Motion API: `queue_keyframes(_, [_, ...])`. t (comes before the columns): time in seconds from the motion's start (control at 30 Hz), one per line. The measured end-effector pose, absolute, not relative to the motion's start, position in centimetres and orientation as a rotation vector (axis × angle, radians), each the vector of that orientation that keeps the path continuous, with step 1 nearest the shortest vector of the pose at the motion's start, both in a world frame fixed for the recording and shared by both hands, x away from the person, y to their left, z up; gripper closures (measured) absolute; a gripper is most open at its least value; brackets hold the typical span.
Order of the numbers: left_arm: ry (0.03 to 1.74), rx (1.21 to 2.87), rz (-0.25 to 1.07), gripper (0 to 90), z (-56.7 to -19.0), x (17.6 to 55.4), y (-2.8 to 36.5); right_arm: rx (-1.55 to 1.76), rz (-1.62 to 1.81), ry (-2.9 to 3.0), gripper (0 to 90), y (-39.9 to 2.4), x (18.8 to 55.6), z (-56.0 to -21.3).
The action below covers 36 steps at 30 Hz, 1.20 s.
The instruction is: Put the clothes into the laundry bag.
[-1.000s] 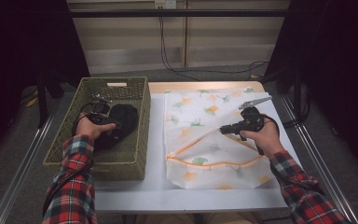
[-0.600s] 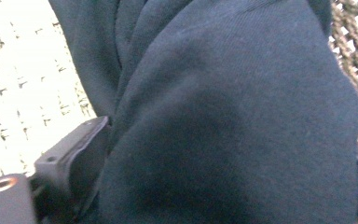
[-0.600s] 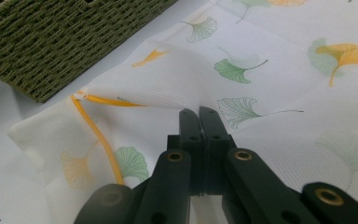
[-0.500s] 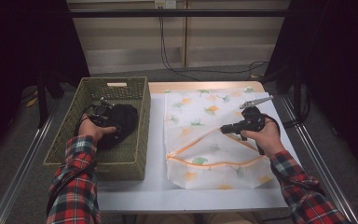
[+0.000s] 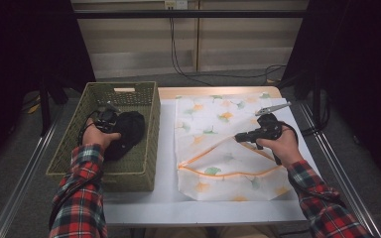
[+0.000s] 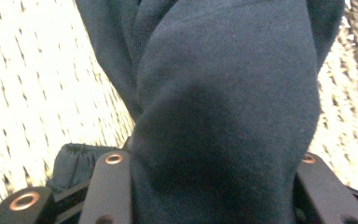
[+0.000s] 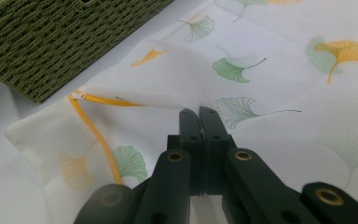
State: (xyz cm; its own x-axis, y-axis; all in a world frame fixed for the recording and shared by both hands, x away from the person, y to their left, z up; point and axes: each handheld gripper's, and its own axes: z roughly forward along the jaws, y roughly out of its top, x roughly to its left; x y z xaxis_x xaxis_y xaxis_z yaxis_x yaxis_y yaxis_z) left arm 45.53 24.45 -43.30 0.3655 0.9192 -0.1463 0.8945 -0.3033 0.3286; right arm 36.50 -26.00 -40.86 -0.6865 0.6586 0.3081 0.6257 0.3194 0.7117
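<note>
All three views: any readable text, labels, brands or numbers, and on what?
None can be read.
The laundry bag carries printed ginkgo leaves and an orange zipper, no lettering.
The woven basket, the dark garment between the left gripper jaws and the right gripper bear no marks.
The pale plate at the high view's top edge is too small to tell.

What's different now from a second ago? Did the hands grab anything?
The left gripper, down in the green basket, has just been closing its jaws around the dark cloth, which now bulges between them. The right gripper stayed put, jaws shut on the upper edge of the leaf-print mesh bag, holding its orange-zippered mouth open. Basket and bag have not moved.
</note>
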Motion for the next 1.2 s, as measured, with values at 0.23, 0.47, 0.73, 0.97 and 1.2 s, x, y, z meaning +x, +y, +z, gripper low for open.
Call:
queue_keyframes(0.23, [1.608,2.22,0.053,55.1,-41.6,45.1,25.3,1.235,1.334,2.516,90.0,-26.0,36.5,-40.8])
queue_keyframes(0.47, [1.604,2.183,0.03,55.2,-39.5,44.7,25.6,1.241,1.333,2.515,90.0,-26.0,36.5,-40.8])
queue_keyframes(0.73, [1.554,2.175,0.024,55.3,-36.4,44.9,25.1,1.236,1.337,2.518,90.0,-25.8,36.7,-40.7])
queue_keyframes(0.97, [1.546,2.143,-0.008,55.4,-34.9,44.8,24.4,1.235,1.342,2.518,90.0,-26.0,36.7,-40.7])
queue_keyframes(1.2, [1.478,2.144,-0.048,55.4,-32.9,44.5,23.8,1.229,1.333,2.524,90.0,-25.9,36.7,-40.8])
